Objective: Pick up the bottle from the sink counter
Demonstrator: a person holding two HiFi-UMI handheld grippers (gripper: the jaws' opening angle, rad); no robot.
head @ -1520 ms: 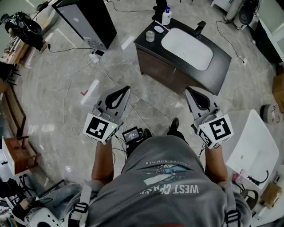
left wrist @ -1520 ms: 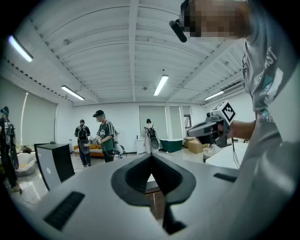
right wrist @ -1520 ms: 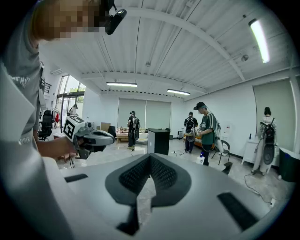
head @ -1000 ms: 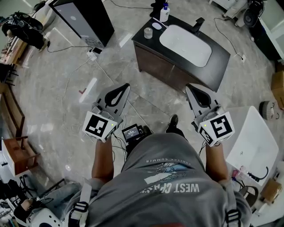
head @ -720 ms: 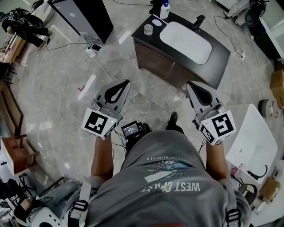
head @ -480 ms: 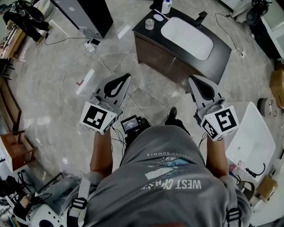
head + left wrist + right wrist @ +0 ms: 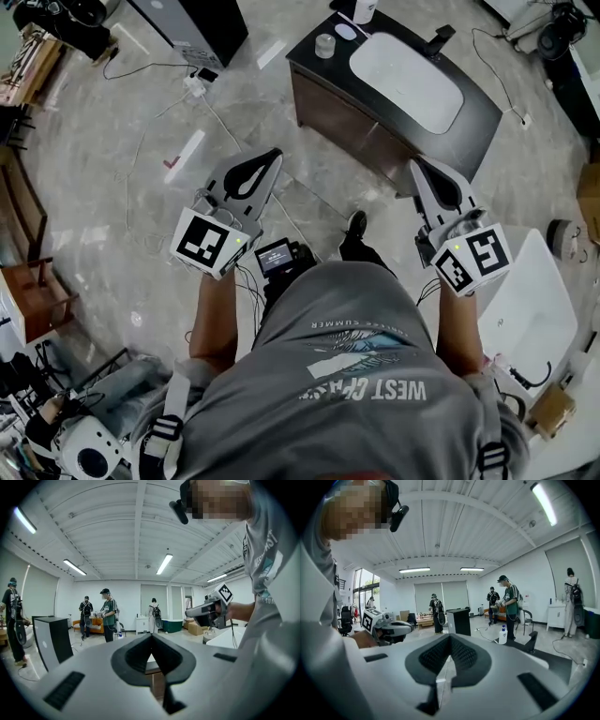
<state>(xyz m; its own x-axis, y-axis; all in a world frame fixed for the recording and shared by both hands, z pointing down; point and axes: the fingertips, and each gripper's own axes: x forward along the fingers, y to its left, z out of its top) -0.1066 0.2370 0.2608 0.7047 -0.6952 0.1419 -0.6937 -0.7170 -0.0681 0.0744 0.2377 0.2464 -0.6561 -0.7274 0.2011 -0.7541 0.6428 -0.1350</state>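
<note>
Far ahead: bottle [image 7: 502, 635] on sink counter [image 7: 480, 111]; left gripper [image 7: 274, 153], right gripper [image 7: 416, 162] clenched, empty.

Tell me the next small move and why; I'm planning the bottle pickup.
Probably step closer to the sink counter: the bottle stands at its far corner, well beyond reach, and the left gripper and right gripper are both shut and empty.

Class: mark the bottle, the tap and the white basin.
bottle [image 7: 503, 637], right gripper view, white body.
tap [image 7: 438, 41], head view, black spout.
white basin [image 7: 408, 70], head view, bare bowl floor.
</note>
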